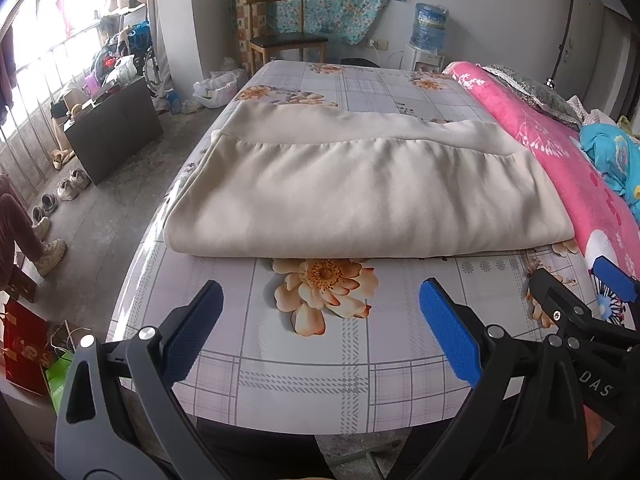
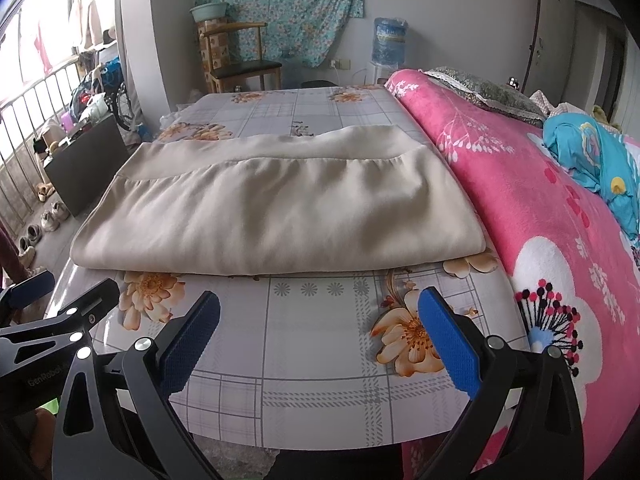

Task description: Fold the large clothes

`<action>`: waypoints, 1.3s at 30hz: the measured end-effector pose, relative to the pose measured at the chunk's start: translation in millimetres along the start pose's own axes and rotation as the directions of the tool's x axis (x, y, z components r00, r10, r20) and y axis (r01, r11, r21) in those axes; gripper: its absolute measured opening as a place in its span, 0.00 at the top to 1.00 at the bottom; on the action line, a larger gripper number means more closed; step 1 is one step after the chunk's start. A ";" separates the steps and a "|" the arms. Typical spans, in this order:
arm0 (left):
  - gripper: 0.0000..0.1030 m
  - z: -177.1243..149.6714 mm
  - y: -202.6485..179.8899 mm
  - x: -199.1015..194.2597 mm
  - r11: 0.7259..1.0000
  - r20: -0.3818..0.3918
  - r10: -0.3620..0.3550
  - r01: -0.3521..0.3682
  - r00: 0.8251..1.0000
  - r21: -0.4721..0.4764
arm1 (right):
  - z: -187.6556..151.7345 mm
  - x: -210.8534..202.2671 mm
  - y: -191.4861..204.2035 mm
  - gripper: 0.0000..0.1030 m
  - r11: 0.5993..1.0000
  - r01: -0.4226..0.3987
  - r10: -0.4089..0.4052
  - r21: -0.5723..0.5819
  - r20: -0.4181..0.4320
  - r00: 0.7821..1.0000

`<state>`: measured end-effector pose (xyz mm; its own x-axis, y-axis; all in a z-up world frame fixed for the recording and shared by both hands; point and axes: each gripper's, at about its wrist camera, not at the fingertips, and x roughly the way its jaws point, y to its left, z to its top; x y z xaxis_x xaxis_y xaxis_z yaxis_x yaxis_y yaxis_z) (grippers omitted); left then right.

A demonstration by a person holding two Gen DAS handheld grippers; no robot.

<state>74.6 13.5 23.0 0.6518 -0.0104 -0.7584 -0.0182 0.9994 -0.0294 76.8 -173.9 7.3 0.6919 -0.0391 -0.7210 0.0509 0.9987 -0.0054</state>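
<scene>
A beige garment [image 1: 360, 196] lies folded flat on the bed's flowered sheet [image 1: 304, 384], its folded edge toward me; it also shows in the right wrist view [image 2: 276, 212]. My left gripper [image 1: 320, 312] is open and empty, hovering over the sheet a little short of the garment's near edge. My right gripper [image 2: 320, 320] is open and empty, beside the left one and also short of the near edge. The right gripper's tip shows at the right of the left wrist view [image 1: 576, 288], and the left gripper's tip at the left of the right wrist view [image 2: 60, 292].
A pink flowered blanket [image 2: 560, 216] lies along the bed's right side with a blue cloth [image 2: 600, 160] on it. A chair [image 1: 280, 40] and a water dispenser [image 1: 428, 40] stand behind the bed. A dark box [image 1: 116, 128] and shoes [image 1: 68, 188] are on the floor at left.
</scene>
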 end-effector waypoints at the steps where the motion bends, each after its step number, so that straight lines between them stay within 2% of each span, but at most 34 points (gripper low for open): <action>1: 0.08 0.1 0.3 0.2 1.000 0.000 -0.001 0.001 1.000 0.000 | 0.0 0.0 0.1 0.06 1.000 0.000 0.000 0.000 0.000 1.000; 39: 0.08 0.8 -1.2 0.4 1.000 -0.010 -0.018 0.018 1.000 -0.004 | -1.9 -0.4 -1.8 0.06 1.000 0.006 -0.006 0.019 -0.007 1.000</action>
<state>75.4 12.2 23.2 0.6445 -0.0284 -0.7641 -0.0097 0.9989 -0.0453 75.1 -175.6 6.2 0.6867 -0.0451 -0.7255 0.0686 0.9976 0.0029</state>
